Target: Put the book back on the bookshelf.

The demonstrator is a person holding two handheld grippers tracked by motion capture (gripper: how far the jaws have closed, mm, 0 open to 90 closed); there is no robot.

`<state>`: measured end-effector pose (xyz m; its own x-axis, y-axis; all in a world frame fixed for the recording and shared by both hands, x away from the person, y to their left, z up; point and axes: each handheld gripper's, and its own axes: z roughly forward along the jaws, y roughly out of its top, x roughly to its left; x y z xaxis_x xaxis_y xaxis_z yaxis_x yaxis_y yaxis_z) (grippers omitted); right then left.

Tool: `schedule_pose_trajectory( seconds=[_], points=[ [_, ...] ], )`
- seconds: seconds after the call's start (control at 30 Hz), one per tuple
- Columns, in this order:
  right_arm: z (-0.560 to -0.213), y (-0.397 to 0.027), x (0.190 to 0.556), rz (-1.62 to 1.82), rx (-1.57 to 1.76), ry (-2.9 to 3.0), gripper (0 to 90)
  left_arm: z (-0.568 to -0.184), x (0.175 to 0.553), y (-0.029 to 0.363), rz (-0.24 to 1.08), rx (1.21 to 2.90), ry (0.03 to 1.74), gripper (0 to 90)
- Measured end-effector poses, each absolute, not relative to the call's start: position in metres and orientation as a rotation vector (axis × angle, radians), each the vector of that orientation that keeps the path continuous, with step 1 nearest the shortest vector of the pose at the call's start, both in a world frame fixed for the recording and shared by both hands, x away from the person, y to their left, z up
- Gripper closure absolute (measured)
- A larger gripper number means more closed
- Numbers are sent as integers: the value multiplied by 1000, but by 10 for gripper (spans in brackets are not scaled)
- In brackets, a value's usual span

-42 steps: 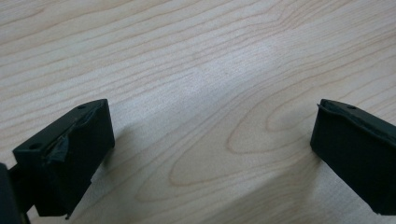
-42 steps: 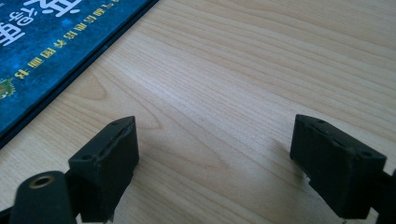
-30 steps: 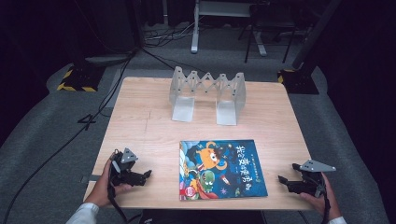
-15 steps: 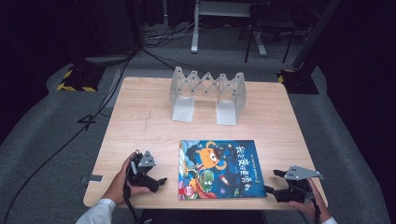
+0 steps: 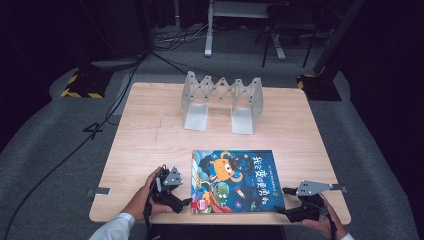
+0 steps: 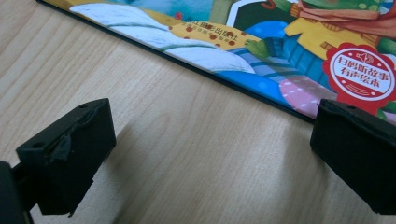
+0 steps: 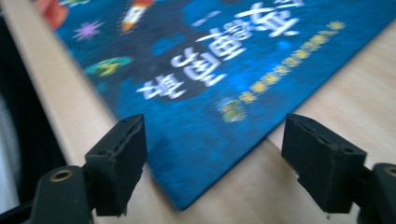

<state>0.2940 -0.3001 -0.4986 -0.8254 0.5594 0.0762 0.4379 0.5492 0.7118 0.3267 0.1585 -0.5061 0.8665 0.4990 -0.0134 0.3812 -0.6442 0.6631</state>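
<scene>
Table: wooden, lit. Rack: grey, accordion-type, stood at far middle. Book: colourful picture cover, lay flat at near edge, between both grippers. Left gripper: jaws spread, just beside book's left edge. Right gripper: jaws spread, flanking book's near right corner, over table edge

floor: grey carpet | cables trailing across it | yellow-black striped block left | metal stand legs at back | surroundings dark, light on wooden table
</scene>
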Motion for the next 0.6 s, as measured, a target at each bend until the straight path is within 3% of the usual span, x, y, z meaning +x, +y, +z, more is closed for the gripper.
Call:
schedule_pose_trajectory(
  seconds=[0.07, 0.23, 0.6],
  points=[
    [-500, -292, 287, 1059, 747, 2626, 178, -506, 325, 157, 221, 2344, 635, 5],
    [-500, -291, 291, 1061, 782, 2603, 187, -506, 324, 156, 223, 2345, 633, 8],
    [-498, -273, 315, 989, 780, 2629, 98, -506, 307, 159, 230, 2326, 641, 56]
  ],
)
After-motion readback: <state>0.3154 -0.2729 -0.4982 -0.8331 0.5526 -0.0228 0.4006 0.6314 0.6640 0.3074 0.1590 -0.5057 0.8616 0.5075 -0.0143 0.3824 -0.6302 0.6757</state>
